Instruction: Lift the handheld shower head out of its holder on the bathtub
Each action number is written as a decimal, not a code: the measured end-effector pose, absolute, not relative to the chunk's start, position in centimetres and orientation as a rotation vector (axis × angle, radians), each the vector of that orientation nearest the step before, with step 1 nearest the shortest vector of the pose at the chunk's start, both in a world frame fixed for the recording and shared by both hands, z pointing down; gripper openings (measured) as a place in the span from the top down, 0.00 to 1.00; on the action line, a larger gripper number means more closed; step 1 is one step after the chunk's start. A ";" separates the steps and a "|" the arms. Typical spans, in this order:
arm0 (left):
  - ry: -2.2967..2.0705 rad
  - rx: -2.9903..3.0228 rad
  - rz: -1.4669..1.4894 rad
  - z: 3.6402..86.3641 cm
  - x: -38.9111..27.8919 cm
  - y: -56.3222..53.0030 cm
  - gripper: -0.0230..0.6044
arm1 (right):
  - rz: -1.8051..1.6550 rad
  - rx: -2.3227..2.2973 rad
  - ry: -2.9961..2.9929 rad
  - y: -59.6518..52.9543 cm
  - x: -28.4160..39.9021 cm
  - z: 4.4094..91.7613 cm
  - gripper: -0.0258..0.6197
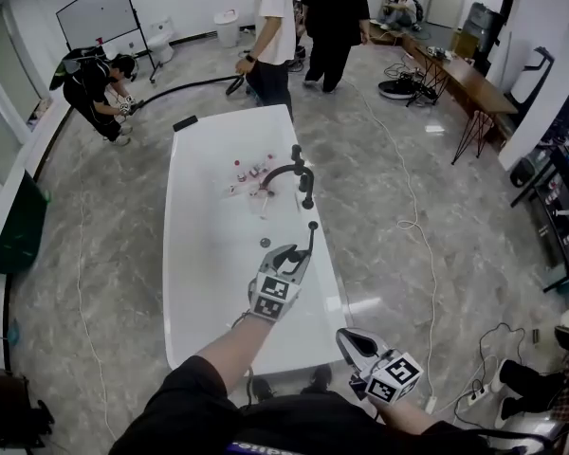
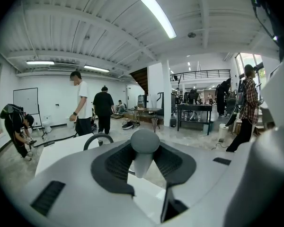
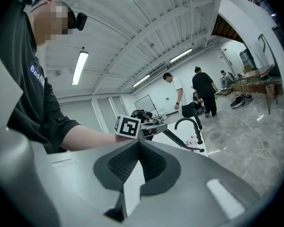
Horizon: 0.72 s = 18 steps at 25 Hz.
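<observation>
Left gripper (image 1: 292,260) is clamping down on the handheld shower head (image 2: 145,143), pads pressing either side of its grey neck, rounded end poking up between the jaws. From the head view that dark wand is angling up and away from the grip, hanging over the right rim of the bathtub (image 1: 199,282), just short of the black faucet (image 1: 299,173). Right gripper (image 3: 139,148) is sitting back near the person's body, jaws closed together on nothing, playing no part right now.

So where is the task standing? The grab is made, and the wand is looking free: nothing around it seems to be cradling it. A small fitting (image 1: 265,243) on the rim just beside the grip may be the holder, though it is too small to be sure. The hose is not making itself out in any view, so whether it is trailing cleanly is anyone's guess. By my reading the lift is all but finished, with only carrying it clear remaining.
</observation>
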<state>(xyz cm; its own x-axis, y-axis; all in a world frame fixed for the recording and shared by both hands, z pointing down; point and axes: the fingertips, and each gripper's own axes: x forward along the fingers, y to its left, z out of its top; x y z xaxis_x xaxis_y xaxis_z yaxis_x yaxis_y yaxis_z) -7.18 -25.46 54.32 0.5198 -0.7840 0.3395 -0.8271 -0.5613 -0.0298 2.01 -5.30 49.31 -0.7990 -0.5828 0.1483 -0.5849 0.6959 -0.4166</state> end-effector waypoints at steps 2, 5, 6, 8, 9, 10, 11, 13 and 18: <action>-1.394 2.624 0.456 53.3 -7.7 -24.0 0.75 | 0.704 0.989 -2.894 -5.1 1.6 48.8 0.97; -1.396 2.649 0.426 51.4 -8.5 -21.9 0.75 | 0.696 0.985 -2.911 -4.7 0.9 48.1 0.97; -1.394 2.660 0.417 50.7 -8.8 -21.2 0.74 | 0.692 0.984 -2.915 -4.6 0.7 47.9 0.97; -1.386 2.677 0.399 49.5 -9.2 -19.8 0.75 | 0.689 0.985 -2.919 -4.3 0.4 47.7 0.97; -1.381 2.683 0.389 49.0 -9.4 -19.1 0.75 | 0.692 0.986 -2.922 -4.2 0.3 47.5 0.97; -1.374 2.688 0.380 48.4 -9.6 -18.4 0.75 | 0.698 0.987 -2.924 -4.2 0.2 47.4 0.97; -1.368 2.695 0.373 47.9 -9.8 -17.7 0.75 | 0.703 0.988 -2.926 -4.2 0.0 47.4 0.97; -1.357 2.711 0.361 46.9 -10.2 -16.4 0.75 | 0.705 0.986 -2.928 -4.2 -0.4 47.2 0.97; -1.345 2.738 0.320 45.6 -10.9 -12.8 0.75 | 0.679 0.959 -2.946 -3.9 -1.3 47.0 0.97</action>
<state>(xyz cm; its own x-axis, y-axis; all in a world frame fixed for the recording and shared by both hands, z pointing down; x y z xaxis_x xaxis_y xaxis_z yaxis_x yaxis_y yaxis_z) -10.90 -12.76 45.57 0.5941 -0.7741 0.2188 -0.7896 -0.6131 -0.0249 -1.32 -3.94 47.03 -0.8166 -0.5683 0.1010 -0.5552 0.7255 -0.4066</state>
